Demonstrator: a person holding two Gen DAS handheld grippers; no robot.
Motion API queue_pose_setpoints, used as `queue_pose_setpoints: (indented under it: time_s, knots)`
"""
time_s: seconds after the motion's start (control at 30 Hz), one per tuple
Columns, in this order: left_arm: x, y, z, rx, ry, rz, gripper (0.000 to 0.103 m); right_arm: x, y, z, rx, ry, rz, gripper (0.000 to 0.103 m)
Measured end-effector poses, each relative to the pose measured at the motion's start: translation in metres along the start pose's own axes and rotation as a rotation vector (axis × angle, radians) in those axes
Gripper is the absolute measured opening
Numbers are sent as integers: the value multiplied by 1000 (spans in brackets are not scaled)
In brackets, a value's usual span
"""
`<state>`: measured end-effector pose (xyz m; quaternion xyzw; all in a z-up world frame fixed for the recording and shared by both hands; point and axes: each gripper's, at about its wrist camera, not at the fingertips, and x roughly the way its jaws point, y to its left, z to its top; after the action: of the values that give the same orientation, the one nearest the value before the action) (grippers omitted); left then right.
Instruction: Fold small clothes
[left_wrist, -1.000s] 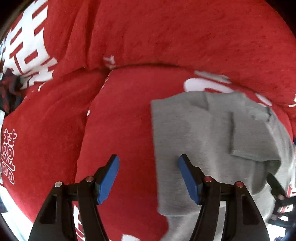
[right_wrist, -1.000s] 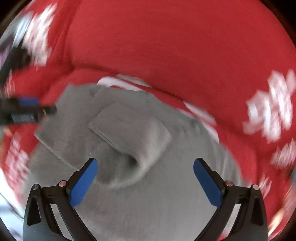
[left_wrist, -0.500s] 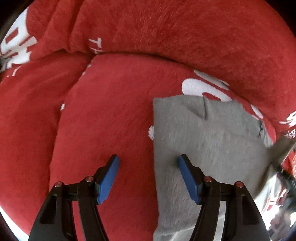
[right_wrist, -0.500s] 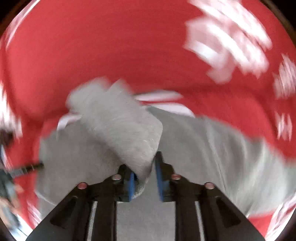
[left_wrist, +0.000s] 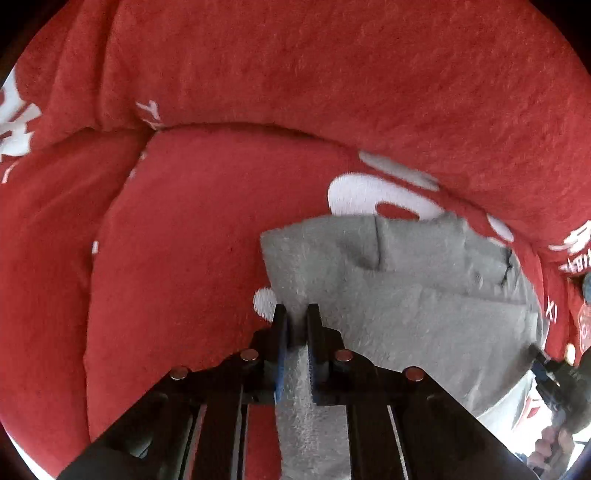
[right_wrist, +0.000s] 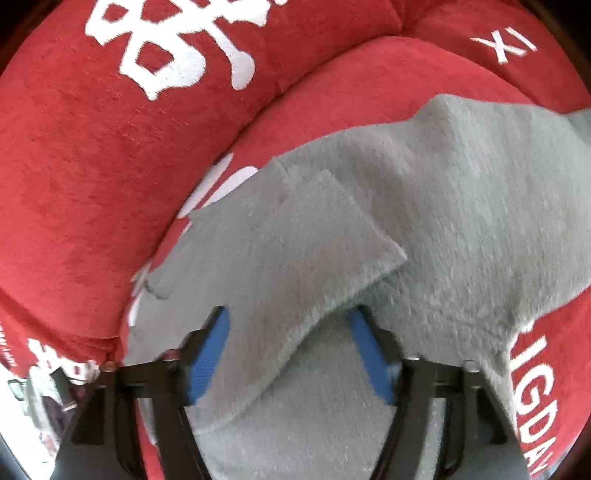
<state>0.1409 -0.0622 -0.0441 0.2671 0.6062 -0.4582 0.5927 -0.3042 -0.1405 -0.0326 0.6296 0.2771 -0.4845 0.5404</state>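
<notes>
A small grey garment (left_wrist: 424, 314) lies on a red plush seat cushion (left_wrist: 177, 258). My left gripper (left_wrist: 295, 314) points down at the garment's left edge and is shut on a ridge of the grey cloth. In the right wrist view the same grey garment (right_wrist: 461, 184) spreads across the cushion. A folded sleeve flap (right_wrist: 288, 251) lies on top of it. My right gripper (right_wrist: 290, 312) straddles that flap with its jaws closing. The blue pads (right_wrist: 207, 354) stand apart on either side of the flap, which drapes between them.
The cushion belongs to a red sofa with white printed lettering; its padded back (left_wrist: 332, 74) rises just behind the garment. A person's hand (left_wrist: 550, 446) shows at the lower right edge of the left wrist view. White floor shows at the lower corners.
The left jaws went from wide open beside the garment's edge to shut on it. The right gripper swung and rolled across the garment, and its jaws came in from wide open around the sleeve flap.
</notes>
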Motion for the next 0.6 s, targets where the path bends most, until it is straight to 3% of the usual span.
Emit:
queue_pose_setpoints:
  time_s: [0.03, 0.1, 0.2, 0.3, 0.33, 0.4, 0.43, 0.47, 0.6]
  knots:
    - [-4, 1, 1, 2, -11, -6, 10, -1, 9, 2, -34, 19, 15, 7]
    - [-8, 6, 3, 27, -30, -2, 10, -7, 15, 4, -65, 7, 62, 7]
    - [-2, 18, 3, 61, -25, 89, 9, -16, 13, 1, -96, -11, 61, 7]
    - [-4, 38, 6, 7, -29, 144, 9, -4, -19, -5, -17, 20, -48, 12]
    - [-8, 44, 6, -16, -33, 147, 9, -6, -34, -9, 53, 5, -1, 12]
    - [-22, 50, -1, -16, -62, 174, 9, -11, -37, -12, 79, -3, 6, 27]
    - [-26, 50, -4, -5, -66, 182, 10, -15, -33, -17, 67, 8, 19, 47]
    - [-31, 49, -8, 7, -68, 193, 10, -18, -24, -27, 52, 36, 67, 57]
    - [-41, 44, -29, 26, -51, 185, 10, -1, 24, -79, -22, 218, 261, 57]
